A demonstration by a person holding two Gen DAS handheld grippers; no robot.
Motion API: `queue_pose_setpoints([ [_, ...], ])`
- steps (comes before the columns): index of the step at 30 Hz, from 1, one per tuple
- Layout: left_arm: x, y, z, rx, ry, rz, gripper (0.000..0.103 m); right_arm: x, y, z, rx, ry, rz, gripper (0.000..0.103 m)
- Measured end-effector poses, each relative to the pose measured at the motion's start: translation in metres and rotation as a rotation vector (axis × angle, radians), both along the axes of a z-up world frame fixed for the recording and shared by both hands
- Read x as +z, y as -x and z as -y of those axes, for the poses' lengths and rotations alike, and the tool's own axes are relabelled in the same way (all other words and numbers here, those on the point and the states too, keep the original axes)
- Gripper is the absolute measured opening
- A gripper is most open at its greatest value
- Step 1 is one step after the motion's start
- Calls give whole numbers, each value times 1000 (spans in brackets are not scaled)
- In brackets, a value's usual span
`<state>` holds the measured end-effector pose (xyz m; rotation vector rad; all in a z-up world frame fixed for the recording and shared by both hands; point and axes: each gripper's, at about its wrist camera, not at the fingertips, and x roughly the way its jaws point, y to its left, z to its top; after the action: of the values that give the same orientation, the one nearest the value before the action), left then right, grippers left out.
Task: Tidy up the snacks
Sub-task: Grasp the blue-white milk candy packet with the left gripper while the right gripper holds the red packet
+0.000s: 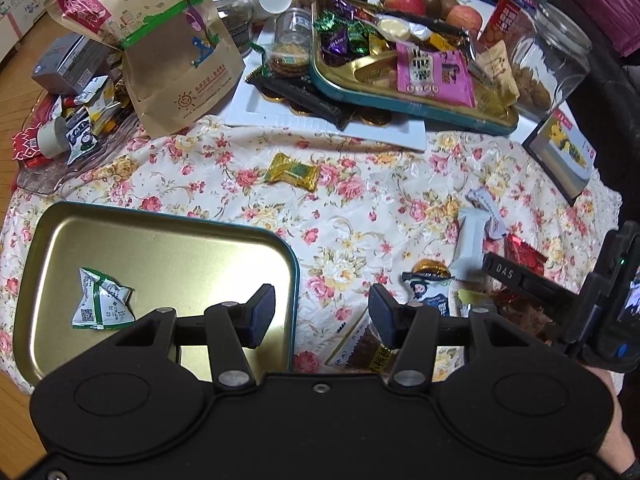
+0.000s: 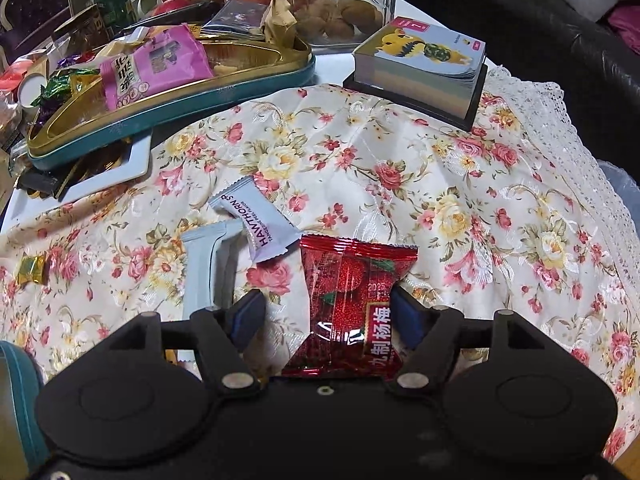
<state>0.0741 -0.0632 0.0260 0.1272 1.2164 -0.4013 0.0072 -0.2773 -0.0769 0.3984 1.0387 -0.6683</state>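
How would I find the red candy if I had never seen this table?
Look at the flowery tablecloth, on the near side, in front of the thick little book. The red candy lies between the open fingers of the right gripper, beside two pale blue-grey wrappers. It alone is shiny red, with pinched ends and white Chinese writing.

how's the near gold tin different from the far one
The near tin holds a single green-and-white packet; the far tin is heaped with sweets and a pink pack. The near one lies flat on the floral cloth; the far one sits propped on a white tray. Both have gold insides and teal rims.
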Motion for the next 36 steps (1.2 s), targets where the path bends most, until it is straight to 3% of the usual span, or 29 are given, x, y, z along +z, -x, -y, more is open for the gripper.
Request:
queue_pose_setpoints([
  [2,5,-2,-3,2,20,13,58,0,1,2,-10,-9,6,69],
  [4,11,-3,-5,6,39,36,58,1,2,4,-13,5,-7,61],
  [6,16,-5,-7,14,50,60,58,2,4,5,-5,22,-27,45],
  [9,25,-9,-14,43,73,92,57,5,6,7,7,7,-63,36],
  [14,31,-18,-27,85,117,102,57,21,14,12,-22,-63,-97,36],
  [21,21,-18,-29,131,132,93,56,89,24,11,39,-95,-32,36],
  [24,8,-11,-16,76,140,33,56,113,32,5,84,-99,32,36],
  [28,-10,7,7,-17,129,-28,56,122,38,7,69,-135,97,36],
  [36,-27,21,52,-63,102,-34,56,138,49,17,28,-176,195,36],
])
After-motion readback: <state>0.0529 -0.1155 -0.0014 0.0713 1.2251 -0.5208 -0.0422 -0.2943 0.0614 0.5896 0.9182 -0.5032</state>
